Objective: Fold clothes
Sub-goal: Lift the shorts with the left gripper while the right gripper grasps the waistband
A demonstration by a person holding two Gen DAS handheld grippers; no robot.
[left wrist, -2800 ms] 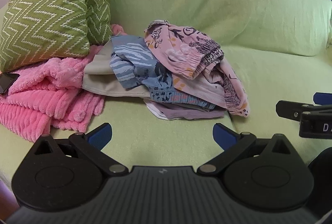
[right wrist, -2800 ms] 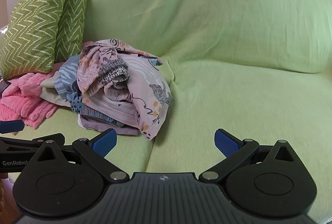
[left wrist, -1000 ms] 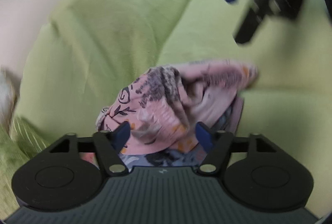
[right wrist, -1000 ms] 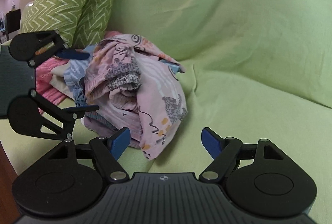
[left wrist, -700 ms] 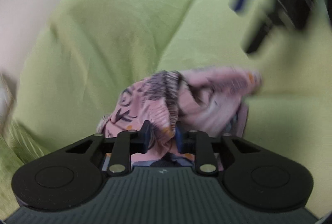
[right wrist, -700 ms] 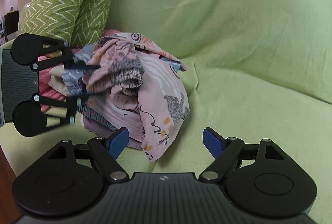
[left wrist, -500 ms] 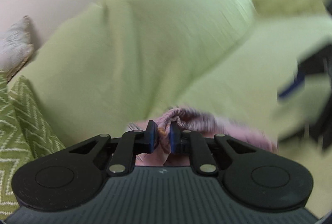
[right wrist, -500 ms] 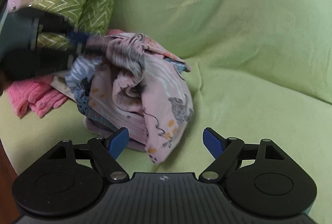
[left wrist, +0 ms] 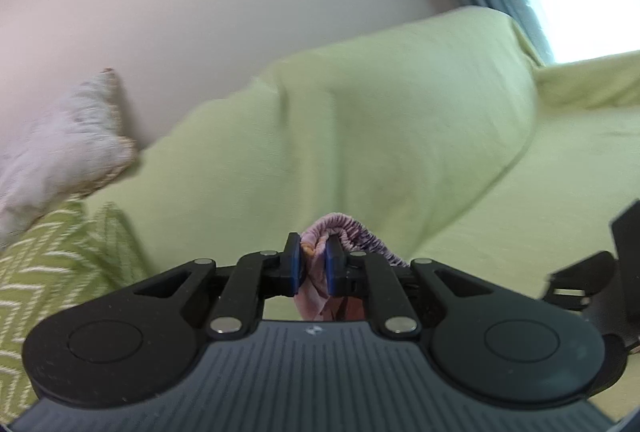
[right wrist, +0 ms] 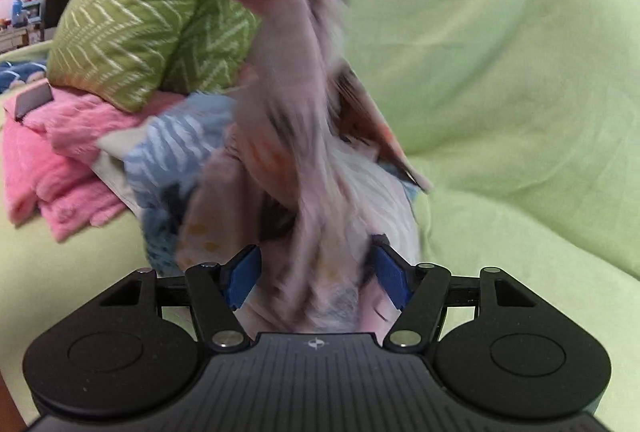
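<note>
Clamped together on a gathered elastic band of the pink patterned garment (left wrist: pixel 347 232), the left gripper (left wrist: pixel 313 266) pinches the cloth between its blue pads, with the green sofa back (left wrist: pixel 392 112) and a pale wall behind it. At 3 o'clock in that view a black piece of the right gripper's frame shows at the edge. Only the right wrist view shows the rest: the garment (right wrist: pixel 288 80) hangs as a blurred column from 12 o'clock down to 6 o'clock, its lower folds falling between the blue pads of the right gripper (right wrist: pixel 316 278). Those jaws stand apart and have just been closing, with cloth between them but not pinched. At 9 o'clock lie a blue striped piece (right wrist: pixel 168 148), a pink fleece (right wrist: pixel 60 152) and a green zigzag cushion (right wrist: pixel 136 16). Its print is pink with dark and orange marks.
</note>
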